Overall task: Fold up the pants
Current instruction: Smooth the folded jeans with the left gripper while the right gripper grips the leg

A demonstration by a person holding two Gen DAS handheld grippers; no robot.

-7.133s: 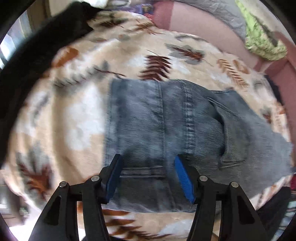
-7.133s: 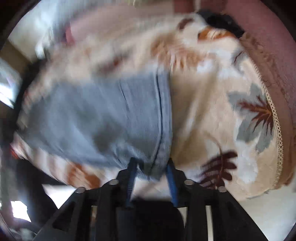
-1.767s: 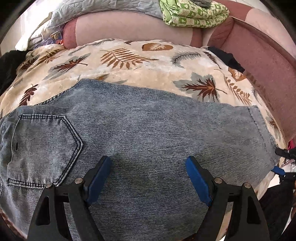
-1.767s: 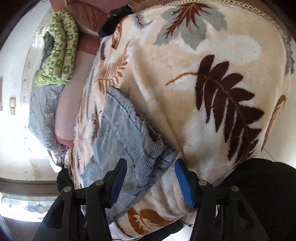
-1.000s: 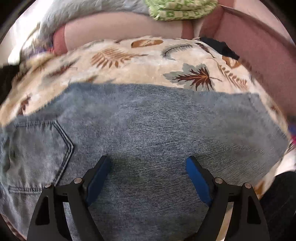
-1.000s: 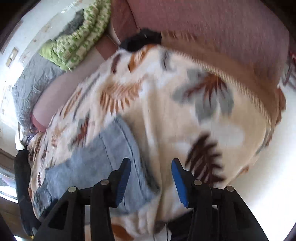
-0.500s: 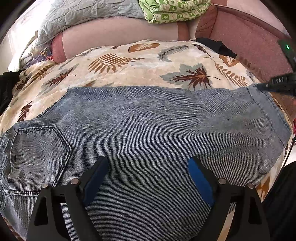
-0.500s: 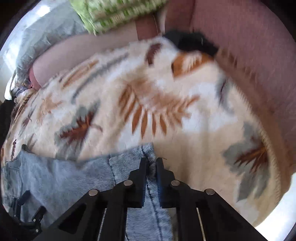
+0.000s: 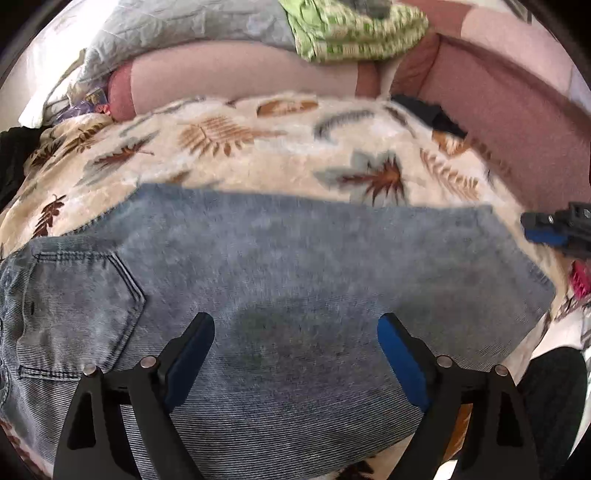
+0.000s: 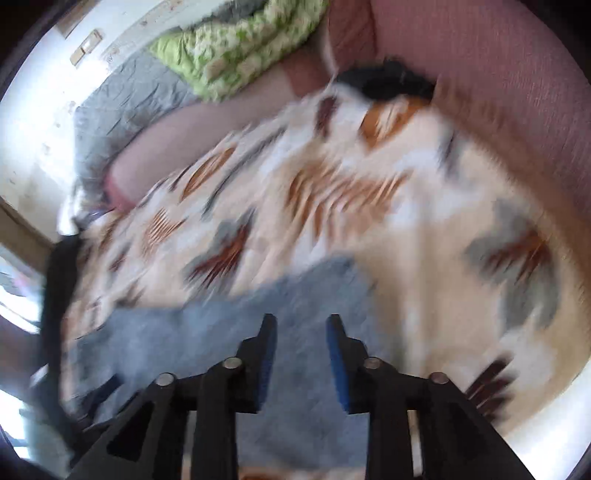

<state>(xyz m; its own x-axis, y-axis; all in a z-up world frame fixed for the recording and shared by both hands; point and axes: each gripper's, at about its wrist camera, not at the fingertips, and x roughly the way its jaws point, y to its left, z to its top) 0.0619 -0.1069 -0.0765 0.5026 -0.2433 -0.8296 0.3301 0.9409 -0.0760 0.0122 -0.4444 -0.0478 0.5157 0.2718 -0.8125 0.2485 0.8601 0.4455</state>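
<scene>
The grey-blue jeans [image 9: 295, 266] lie flat across a leaf-print blanket [image 9: 258, 147], back pocket at the left, leg hem at the right. My left gripper [image 9: 295, 343] is open and empty just above the middle of the leg. My right gripper [image 10: 301, 343] is open and empty above the hem end of the jeans [image 10: 229, 332]; that view is blurred by motion. The right gripper also shows at the right edge of the left wrist view [image 9: 554, 232], beside the hem.
The blanket covers a pink sofa seat with a backrest [image 9: 229, 81] behind and an armrest [image 9: 509, 110] at the right. A green patterned cloth [image 9: 351, 26] and a grey quilt [image 9: 177, 29] lie on the backrest. A black item [image 9: 436, 114] sits in the back right corner.
My right gripper was shut on the hem half a second ago; it has opened, let the hem go and lifted off. The jeans leg now lies spread flat. My left gripper stays open above it.
</scene>
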